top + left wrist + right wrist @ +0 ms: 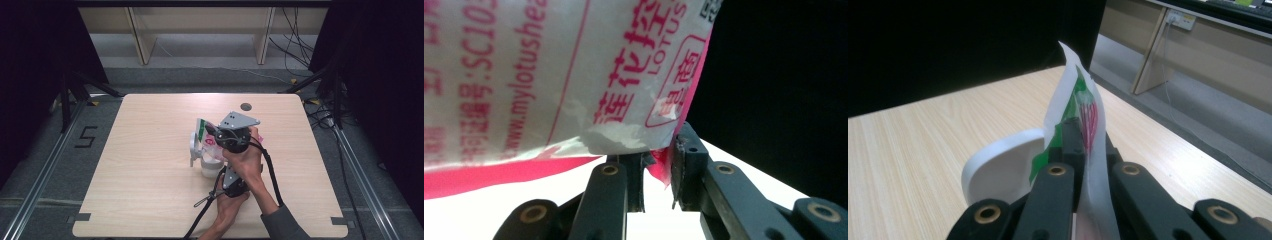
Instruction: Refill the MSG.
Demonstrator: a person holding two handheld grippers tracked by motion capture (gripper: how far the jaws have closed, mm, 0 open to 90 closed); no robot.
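On the pale wood table point(150, 190), I have both grippers clamped on a printed plastic bag point(212, 145) held over a white jug point(209, 165); pouring looks barely begun, I judge.

The left gripper point(659, 172) pinches its pink corner, the right gripper point(1083, 145) its top edge.

Two black handheld grippers, left gripper point(658, 175) and right gripper point(1083, 150), are showing brass-coloured pivot screws on their jointed jaws; one is wearing a grey three-cornered plate point(239, 119), black cables point(272, 172) are trailing, and a grey sleeve point(282, 225) is covering one forearm.
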